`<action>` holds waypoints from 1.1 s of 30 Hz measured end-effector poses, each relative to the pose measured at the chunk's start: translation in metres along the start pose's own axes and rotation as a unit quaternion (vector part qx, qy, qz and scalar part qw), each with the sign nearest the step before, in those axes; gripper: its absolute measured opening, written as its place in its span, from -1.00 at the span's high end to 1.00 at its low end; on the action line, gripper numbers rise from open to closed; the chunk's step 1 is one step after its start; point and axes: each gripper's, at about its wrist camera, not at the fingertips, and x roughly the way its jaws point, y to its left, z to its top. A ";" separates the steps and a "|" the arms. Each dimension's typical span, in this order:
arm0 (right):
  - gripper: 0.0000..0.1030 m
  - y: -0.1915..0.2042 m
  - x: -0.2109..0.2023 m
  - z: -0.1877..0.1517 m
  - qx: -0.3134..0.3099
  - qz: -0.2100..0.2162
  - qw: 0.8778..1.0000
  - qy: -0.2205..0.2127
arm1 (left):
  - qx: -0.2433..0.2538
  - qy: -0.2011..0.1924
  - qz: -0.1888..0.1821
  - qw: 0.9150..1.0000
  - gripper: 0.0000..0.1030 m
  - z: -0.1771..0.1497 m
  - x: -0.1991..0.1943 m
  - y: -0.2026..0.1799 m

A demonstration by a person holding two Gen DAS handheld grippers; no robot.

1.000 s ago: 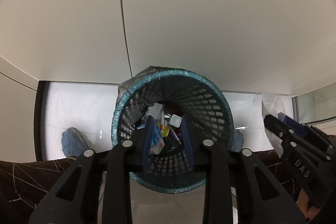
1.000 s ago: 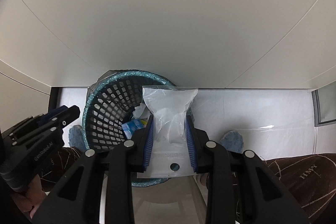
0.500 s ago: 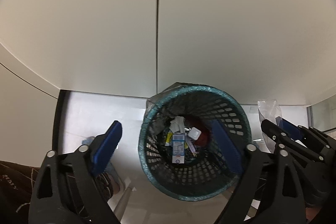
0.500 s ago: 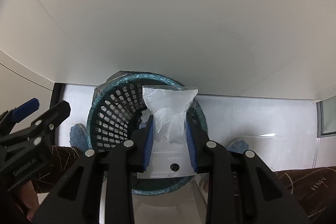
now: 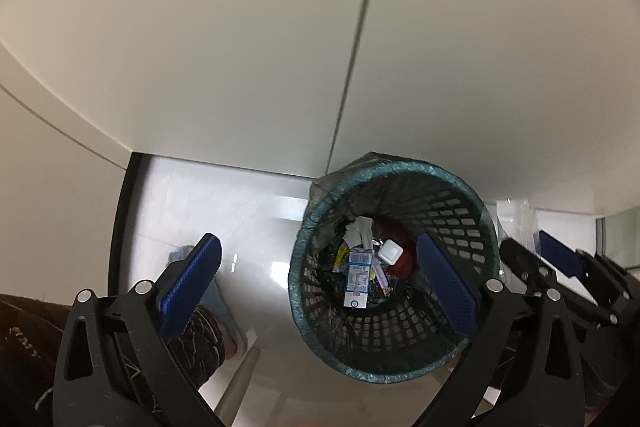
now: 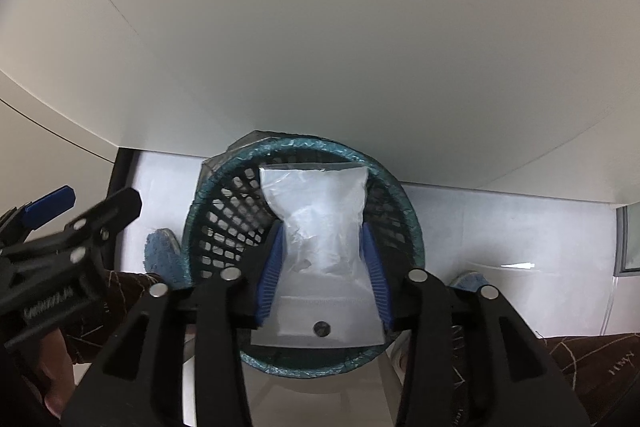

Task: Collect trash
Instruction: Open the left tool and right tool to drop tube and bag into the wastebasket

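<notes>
- left gripper [image 5: 318,287] stands wide above the mesh bin [image 5: 460,203], its jaws just opened, nothing between them.
- right gripper [image 6: 322,263] has been opening; the clear bag [image 6: 320,219] sits between its pads over the bin; contact is unclear.
- the bag hides the trash below.

Black mesh bin [image 5: 448,331] with a teal liner over its rim. Inside: white and blue carton [image 5: 357,278], small white box [image 5: 391,251], something red [image 5: 400,263], yellow scraps. Clear, whitish plastic bag [image 6: 320,227] with a dark round hole near its lower edge. Blue pads [image 5: 192,289] on black finger frames with silver rivets. Dark brown trousers [image 5: 24,331] with thin pale lines. Blue fuzzy slipper [image 6: 162,257]. Glossy white floor [image 5: 256,211], cream cabinet doors [image 5: 200,47].
</notes>
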 end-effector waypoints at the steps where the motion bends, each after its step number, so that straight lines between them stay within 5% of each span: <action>1: 0.20 0.001 0.000 0.000 -0.001 0.002 1.000 -0.001 | -0.007 0.000 0.002 1.000 -0.87 0.001 0.000 0.003; 9: -0.19 0.003 -0.005 0.000 -0.002 0.023 1.000 -0.005 | -0.019 -0.005 0.002 1.000 -0.87 0.003 -0.004 0.007; 22: -0.52 -0.005 -0.024 -0.003 0.015 0.015 0.999 -0.031 | -0.034 -0.016 -0.019 0.999 -0.87 -0.002 -0.021 0.018; 33: -0.83 -0.009 -0.083 -0.014 0.013 -0.028 0.995 -0.094 | 0.041 -0.065 -0.039 0.996 -0.89 -0.015 -0.087 -0.005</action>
